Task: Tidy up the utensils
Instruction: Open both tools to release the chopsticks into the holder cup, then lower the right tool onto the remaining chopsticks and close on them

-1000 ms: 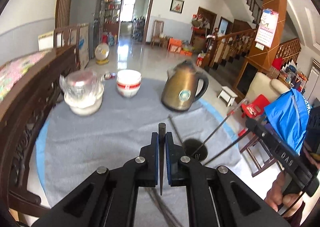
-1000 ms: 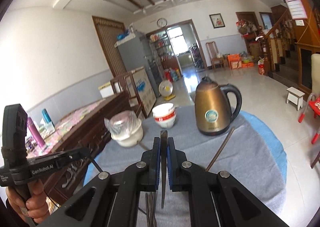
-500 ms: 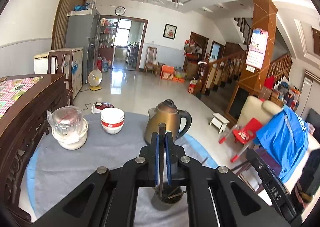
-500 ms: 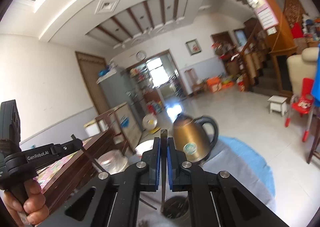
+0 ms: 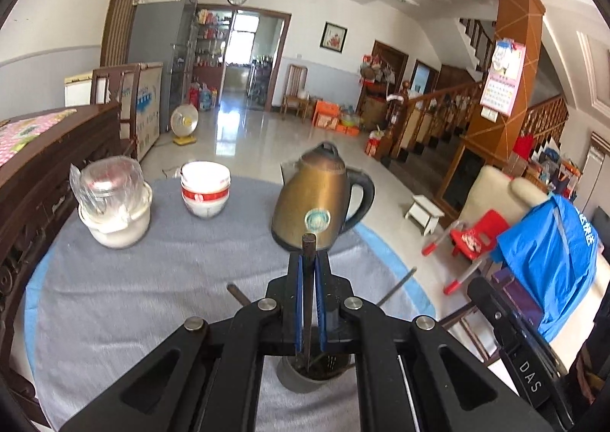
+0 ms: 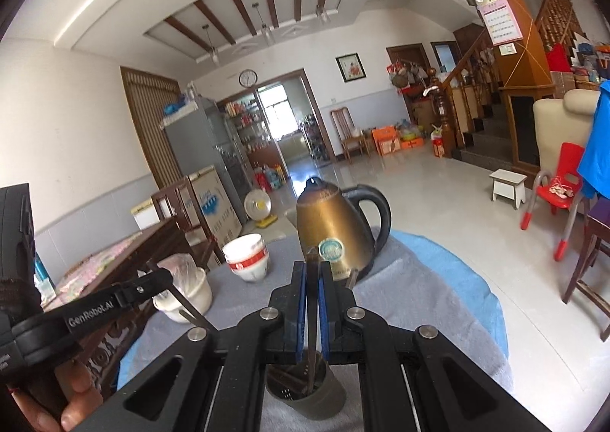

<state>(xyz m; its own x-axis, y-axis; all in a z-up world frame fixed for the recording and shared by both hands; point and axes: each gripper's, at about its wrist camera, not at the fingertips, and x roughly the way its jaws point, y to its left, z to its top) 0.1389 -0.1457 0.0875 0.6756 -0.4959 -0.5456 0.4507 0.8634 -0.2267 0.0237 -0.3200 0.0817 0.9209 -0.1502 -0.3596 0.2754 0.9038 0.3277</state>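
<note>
A grey utensil cup [image 5: 301,380] stands on the cloth right under my left gripper [image 5: 309,260]. That gripper is shut on a dark chopstick [image 5: 308,243] whose lower end reaches down into the cup. In the right wrist view my right gripper [image 6: 312,268] is shut on a second dark chopstick [image 6: 312,365], and its tip dips into the same cup [image 6: 324,399]. Other chopsticks [image 5: 398,285] lean out of the cup. The left gripper [image 6: 152,281] shows at the left edge there, and the right gripper [image 5: 480,289] at the lower right of the left wrist view.
On the grey tablecloth [image 5: 152,279] behind the cup stand a brass kettle [image 5: 316,196], stacked white bowls [image 5: 206,190] and a white bowl holding a wrapped jar [image 5: 114,203]. Dark wooden furniture [image 5: 42,173] borders the left. The table's rounded edge [image 6: 457,272] drops to the floor on the right.
Both grippers have moved over the utensil cup, which was ahead on the cloth and now sits directly under them. The two held chopsticks now have their lower ends in the cup.
</note>
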